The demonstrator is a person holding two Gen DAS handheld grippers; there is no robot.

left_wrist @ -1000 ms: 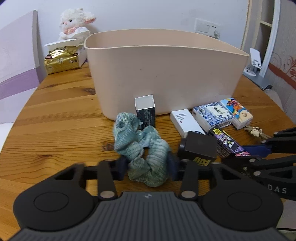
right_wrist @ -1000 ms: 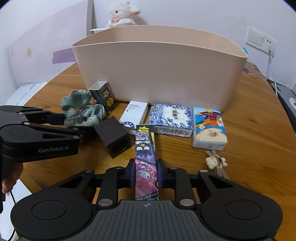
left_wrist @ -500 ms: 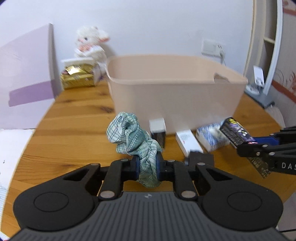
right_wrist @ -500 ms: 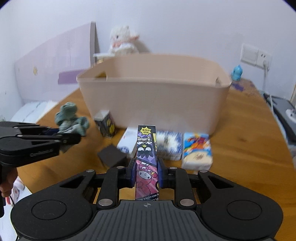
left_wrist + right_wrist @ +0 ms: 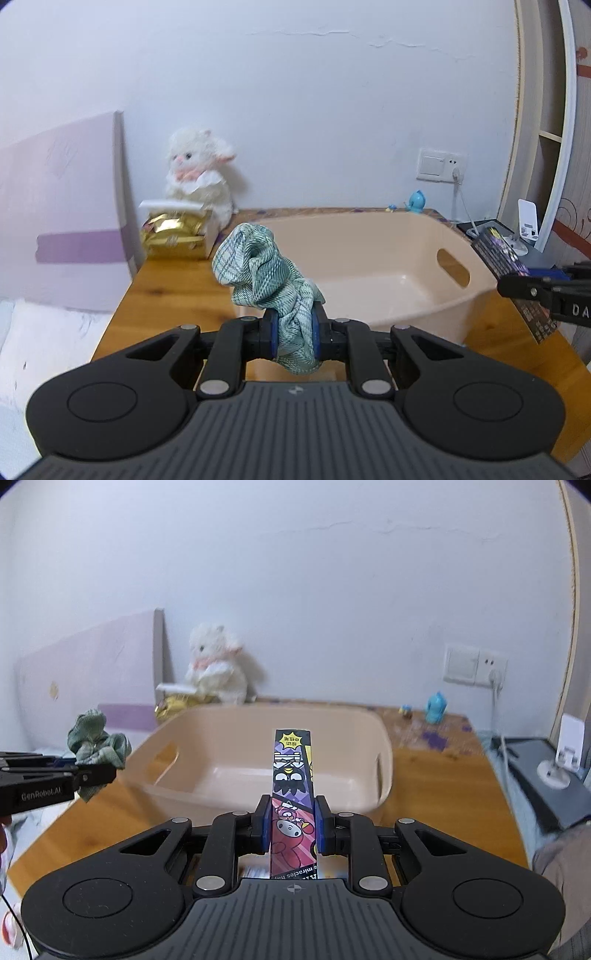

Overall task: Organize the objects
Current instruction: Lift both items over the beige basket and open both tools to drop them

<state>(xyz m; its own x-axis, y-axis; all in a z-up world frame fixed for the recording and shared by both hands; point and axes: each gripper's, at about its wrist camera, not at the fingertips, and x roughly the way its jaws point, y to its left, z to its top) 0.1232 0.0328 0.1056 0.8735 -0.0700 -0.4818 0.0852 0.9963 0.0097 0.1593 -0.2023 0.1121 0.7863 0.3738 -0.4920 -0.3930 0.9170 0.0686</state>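
I have 2 claws in view, both loaded. My left gripper is clamped on a green plaid scrunchie; the fabric is pinched between the blue pads and bunches upward above them. Directly ahead of and below this claw sits the beige tub on the wooden table, its interior visible with a handle slot in the far right wall. From the right wrist view, the left gripper with the scrunchie sits to the left of the tub, near its left end.

My right gripper is closed on a long cartoon-print box, held by its 2 narrow sides and pointing forward, its far end over the tub opening. In the left wrist view the same box appears to the right, beside the tub's right end.

Beyond the tub, to the left of both claws, a white plush toy stands against the wall behind a gold package. A small blue figure stands on the table ahead and to the right.
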